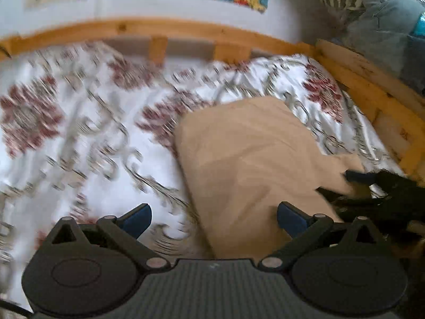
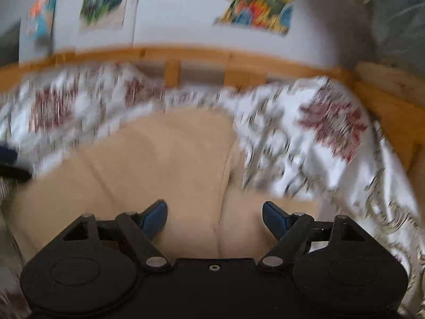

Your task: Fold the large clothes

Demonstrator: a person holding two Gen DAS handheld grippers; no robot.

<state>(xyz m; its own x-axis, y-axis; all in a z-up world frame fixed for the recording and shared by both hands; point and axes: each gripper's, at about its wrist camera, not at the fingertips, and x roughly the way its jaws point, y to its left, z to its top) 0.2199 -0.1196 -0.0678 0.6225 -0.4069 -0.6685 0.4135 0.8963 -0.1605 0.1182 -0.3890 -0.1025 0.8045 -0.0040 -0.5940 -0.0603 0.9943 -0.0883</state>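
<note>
Now both grippers are hovering over a beige garment that is lying folded on the bed cover, near the corner of the wooden bed frame. The left gripper is holding its jaws as wide as they go, with nothing between them; one pad is over the flowered cover, the other over the garment's edge. The right gripper is standing with its jaws well apart too, and they are gripping nothing; the cloth and a fold line are only lying under them. In the left view the right gripper is showing at the garment's side toward the frame.

I think the risk is this: both pictures are blurring, so the hands are probably moving fast. A low pad could be catching the loose cloth and dragging the fold open. The smooth cover may also be sliding under the garment and wrinkling it.
</note>
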